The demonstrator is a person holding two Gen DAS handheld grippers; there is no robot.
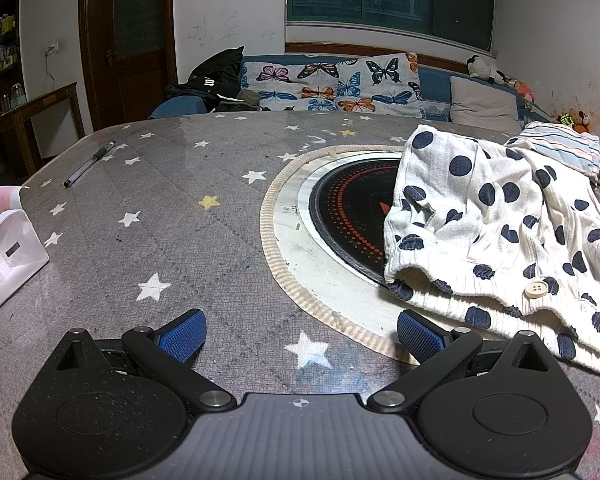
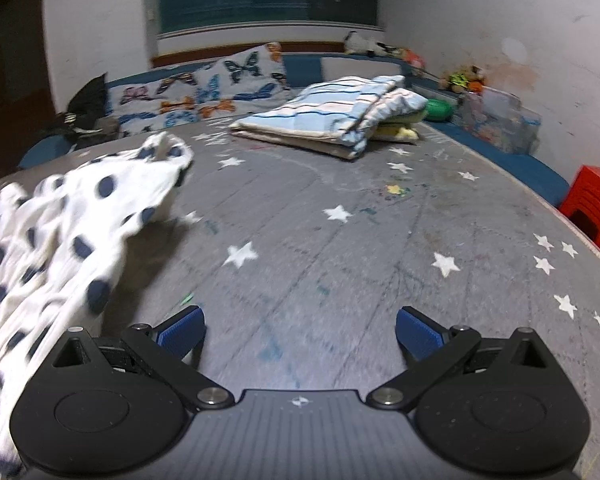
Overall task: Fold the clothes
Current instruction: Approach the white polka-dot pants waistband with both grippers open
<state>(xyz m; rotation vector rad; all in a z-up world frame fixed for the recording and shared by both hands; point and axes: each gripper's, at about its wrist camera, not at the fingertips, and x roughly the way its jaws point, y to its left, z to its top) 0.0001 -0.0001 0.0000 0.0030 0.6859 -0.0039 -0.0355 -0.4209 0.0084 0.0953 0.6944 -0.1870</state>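
Observation:
A crumpled white garment with dark blue polka dots (image 1: pixel 500 220) lies on the grey star-patterned table (image 1: pixel 160 216), partly covering a round black cooktop (image 1: pixel 352 216). A cream button (image 1: pixel 535 290) shows near its ribbed hem. My left gripper (image 1: pixel 300 336) is open just left of the hem, with nothing between its blue pads. In the right wrist view the same dotted garment (image 2: pixel 60 232) sits blurred at the left, beside my right gripper (image 2: pixel 300 334), which is open and empty above the bare table (image 2: pixel 340 260). A folded blue striped cloth (image 2: pixel 332 116) lies farther back.
A pen (image 1: pixel 90 164) and a white tissue box (image 1: pixel 4 256) lie at the table's left. A sofa with butterfly cushions (image 1: pixel 324 84) and a grey pillow (image 1: pixel 484 104) runs behind the table. A red stool (image 2: pixel 596 204) stands off the right edge.

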